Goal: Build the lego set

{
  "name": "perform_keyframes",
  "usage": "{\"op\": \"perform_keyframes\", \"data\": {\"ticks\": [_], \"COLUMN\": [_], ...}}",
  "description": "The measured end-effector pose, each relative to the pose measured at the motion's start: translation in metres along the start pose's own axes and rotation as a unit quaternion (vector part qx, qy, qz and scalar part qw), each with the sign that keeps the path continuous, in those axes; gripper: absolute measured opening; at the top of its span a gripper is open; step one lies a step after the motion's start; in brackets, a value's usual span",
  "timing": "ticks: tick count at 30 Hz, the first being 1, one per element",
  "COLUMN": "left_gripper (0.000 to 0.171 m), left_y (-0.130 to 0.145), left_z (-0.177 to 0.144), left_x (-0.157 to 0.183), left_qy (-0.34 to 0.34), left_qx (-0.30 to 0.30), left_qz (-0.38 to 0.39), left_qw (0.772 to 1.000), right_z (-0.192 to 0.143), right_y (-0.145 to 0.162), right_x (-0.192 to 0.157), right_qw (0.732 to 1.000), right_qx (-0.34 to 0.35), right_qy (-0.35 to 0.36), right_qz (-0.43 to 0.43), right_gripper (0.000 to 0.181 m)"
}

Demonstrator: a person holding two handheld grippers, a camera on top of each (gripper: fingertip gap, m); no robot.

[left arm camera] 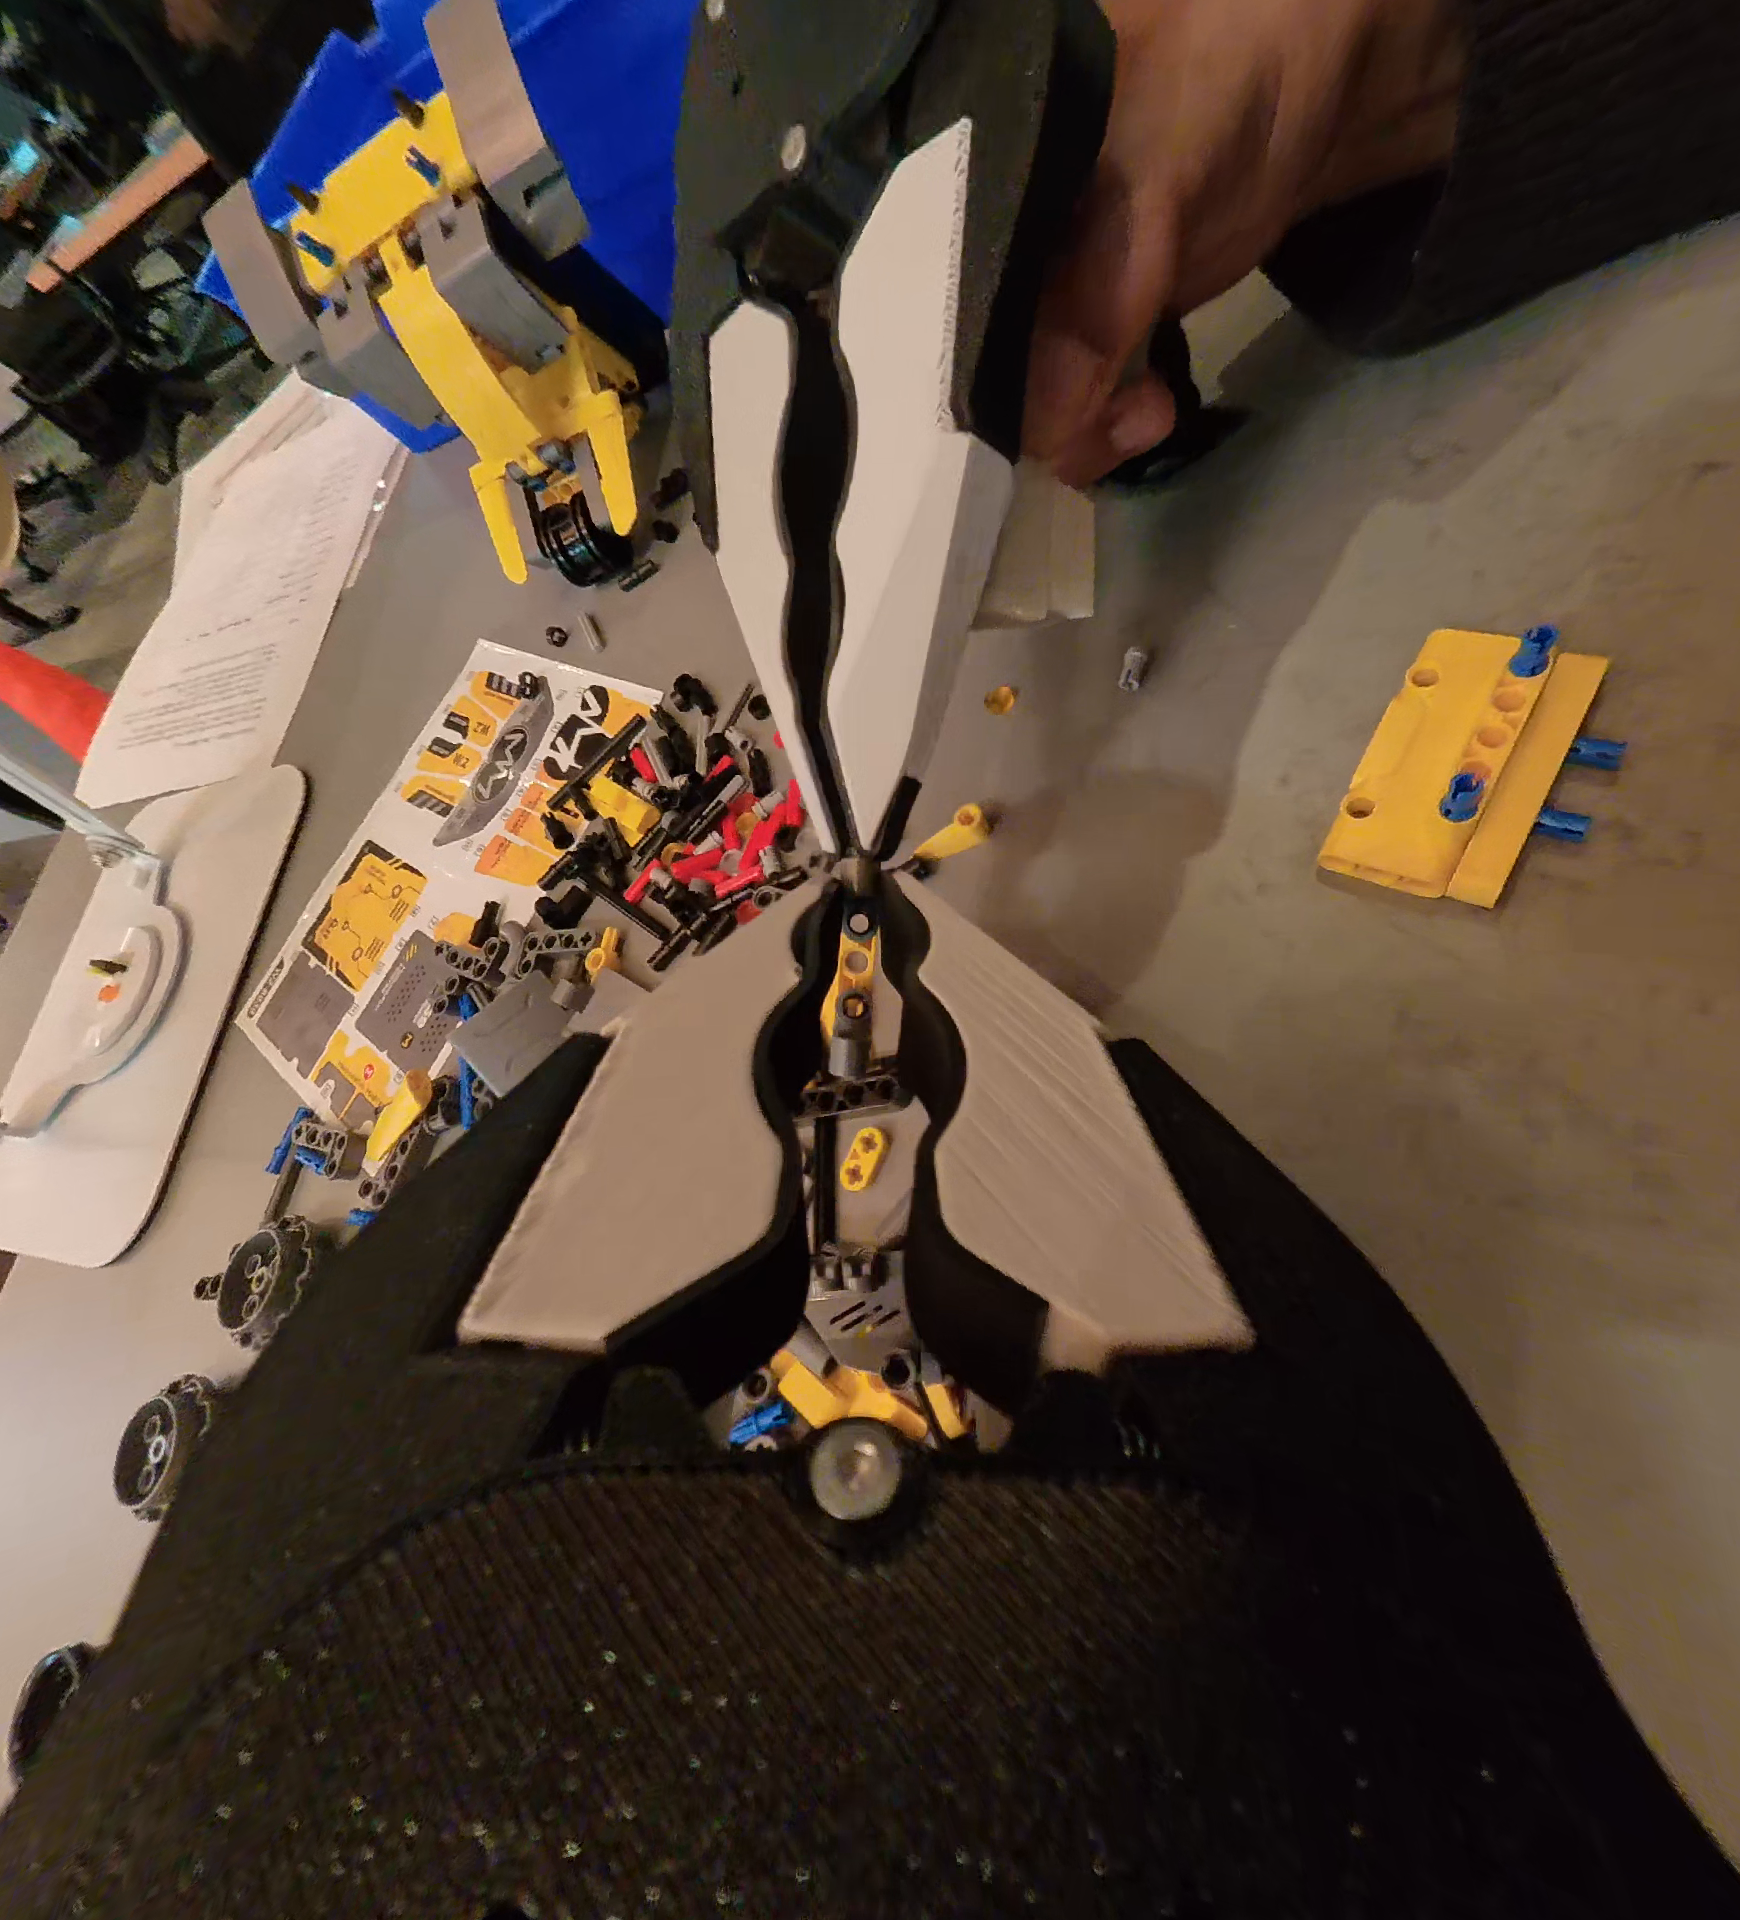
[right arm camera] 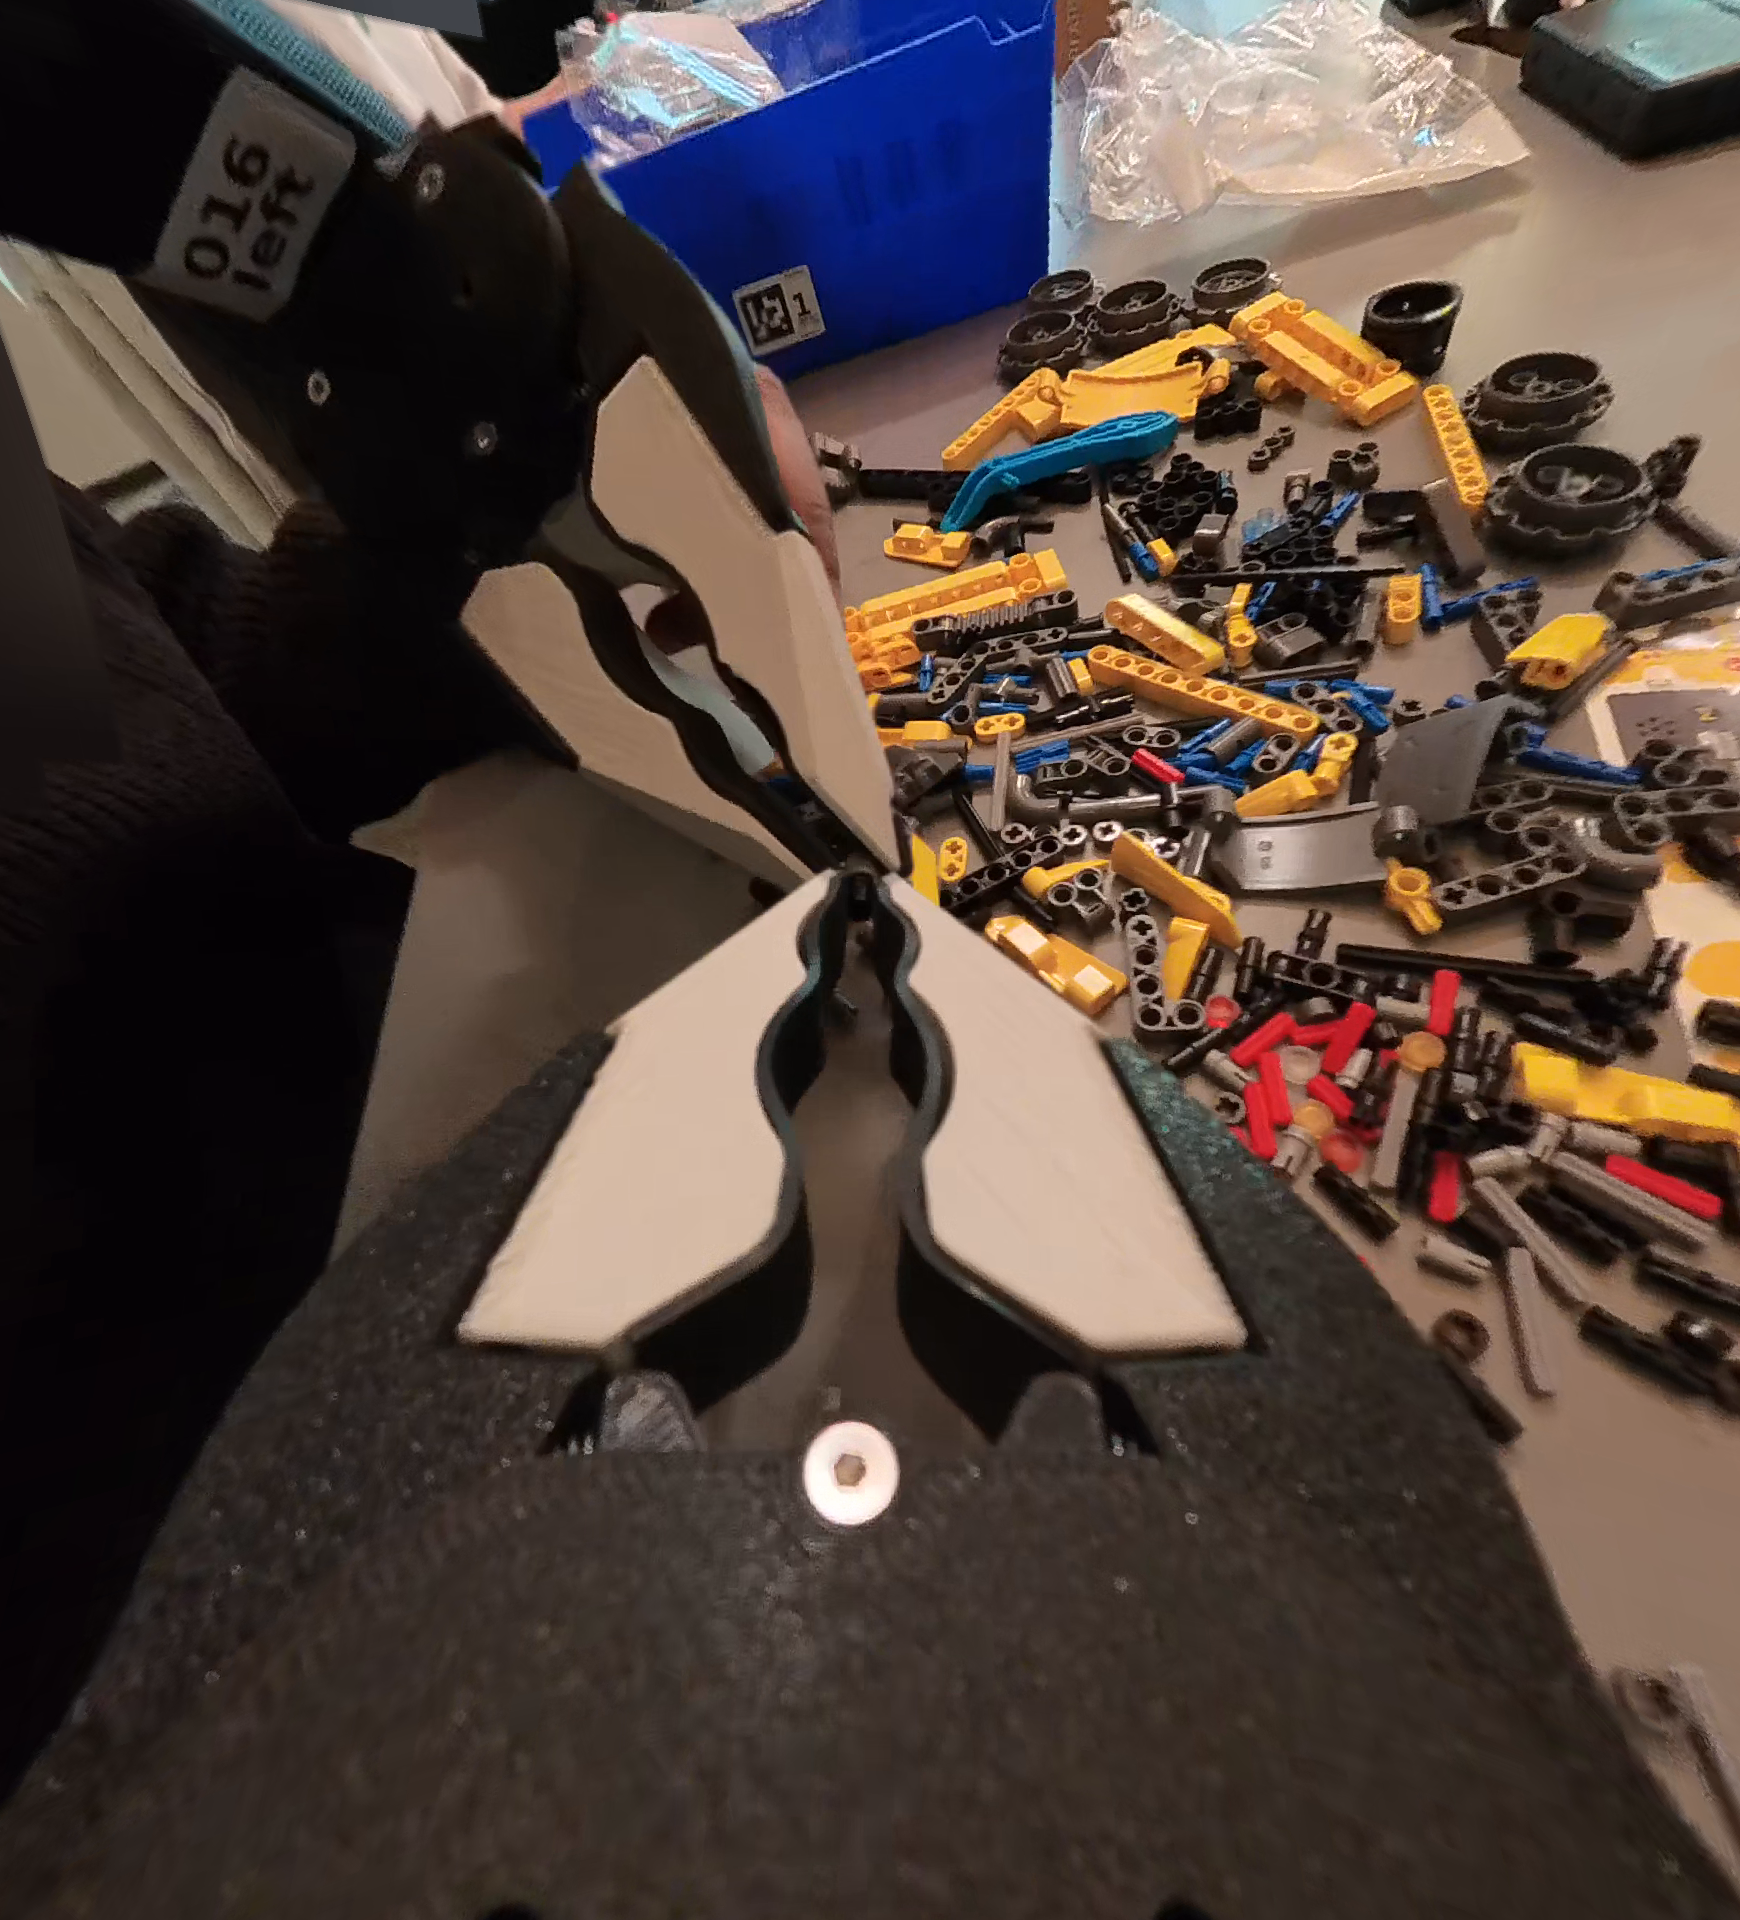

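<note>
The two grippers meet tip to tip over the grey table (left arm camera: 1365, 1091), each pinched down on the same small dark pin (left arm camera: 858, 871), which I can barely make out between the tips. The left gripper (left arm camera: 858, 883) is clenched, its white fingers (left arm camera: 1032, 1122) closed to a point, and the right gripper (left arm camera: 850, 831) comes down from twelve o'clock in the left wrist view, a hand (left arm camera: 1209, 208) wrapped round its handle. In the right wrist view the right gripper (right arm camera: 861, 878) is likewise clenched, with the left gripper (right arm camera: 845, 847) reaching in from ten o'clock. Behind the left gripper's tips a yellow and dark beam assembly (left arm camera: 853, 997) runs lengthwise along the fingers, its long axis from six to twelve o'clock, narrow end toward the tips. At three o'clock of the tips a yellow panel with blue pins (left arm camera: 1463, 764) lies flat, well apart. At nine o'clock a heap of red, black and yellow parts (left arm camera: 679, 821) spreads over a sticker sheet (left arm camera: 398, 935). Toward eleven o'clock stands a yellow and grey model (left arm camera: 471, 312) against a blue bin (left arm camera: 627, 156).
</note>
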State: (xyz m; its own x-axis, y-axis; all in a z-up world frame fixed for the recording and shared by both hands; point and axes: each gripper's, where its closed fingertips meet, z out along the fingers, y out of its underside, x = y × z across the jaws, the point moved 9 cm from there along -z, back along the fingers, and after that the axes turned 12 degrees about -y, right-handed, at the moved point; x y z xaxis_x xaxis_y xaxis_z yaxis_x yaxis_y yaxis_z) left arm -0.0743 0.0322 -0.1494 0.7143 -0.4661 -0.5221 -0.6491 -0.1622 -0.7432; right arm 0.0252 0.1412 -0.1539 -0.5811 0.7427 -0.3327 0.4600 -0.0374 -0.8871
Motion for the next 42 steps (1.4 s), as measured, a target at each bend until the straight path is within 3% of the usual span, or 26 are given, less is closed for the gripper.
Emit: {"op": "perform_keyframes", "data": {"ticks": [4, 7, 14, 23, 27, 30, 36, 39, 42], "left_gripper": [0.004, 0.004, 0.004, 0.004, 0.003, 0.000, 0.000, 0.000, 0.000], "left_y": [0.000, 0.000, 0.000, 0.001, -0.005, -0.016, -0.019, -0.018, -0.020], "left_z": [-0.001, -0.003, -0.004, -0.004, -0.009, -0.014, -0.010, -0.005, -0.004], "left_x": [-0.004, -0.009, -0.009, -0.009, -0.012, -0.007, -0.005, -0.001, 0.001], "left_qy": [-0.005, -0.020, -0.015, 0.000, 0.022, 0.058, 0.037, 0.040, 0.030], "left_qx": [0.009, 0.017, 0.019, 0.011, 0.039, 0.077, 0.073, 0.062, 0.058], "left_qz": [-0.014, -0.021, -0.032, -0.045, -0.077, -0.098, -0.094, -0.094, -0.098], "left_qw": [1.000, 0.999, 0.999, 0.999, 0.996, 0.991, 0.992, 0.993, 0.993], "right_z": [-0.001, -0.006, -0.009, -0.006, -0.010, -0.009, -0.023, -0.043, -0.076], "right_y": [-0.003, -0.008, -0.009, -0.006, -0.010, -0.010, -0.020, -0.018, -0.007], "right_x": [-0.003, -0.003, -0.003, -0.005, -0.008, -0.009, -0.019, -0.021, -0.031], "right_qw": [0.999, 0.998, 0.996, 0.994, 0.993, 0.992, 0.989, 0.984, 0.975], "right_qx": [0.010, 0.031, 0.047, 0.035, 0.065, 0.043, 0.087, 0.110, 0.140], "right_qy": [0.021, 0.026, 0.029, 0.037, 0.022, 0.043, 0.050, 0.093, 0.165], "right_qz": [-0.042, -0.051, -0.066, -0.093, -0.094, -0.111, -0.113, -0.101, -0.056], "right_gripper": [0.005, 0.023, 0.002, 0.000, 0.000, 0.000, 0.000, 0.000, 0.011]}}
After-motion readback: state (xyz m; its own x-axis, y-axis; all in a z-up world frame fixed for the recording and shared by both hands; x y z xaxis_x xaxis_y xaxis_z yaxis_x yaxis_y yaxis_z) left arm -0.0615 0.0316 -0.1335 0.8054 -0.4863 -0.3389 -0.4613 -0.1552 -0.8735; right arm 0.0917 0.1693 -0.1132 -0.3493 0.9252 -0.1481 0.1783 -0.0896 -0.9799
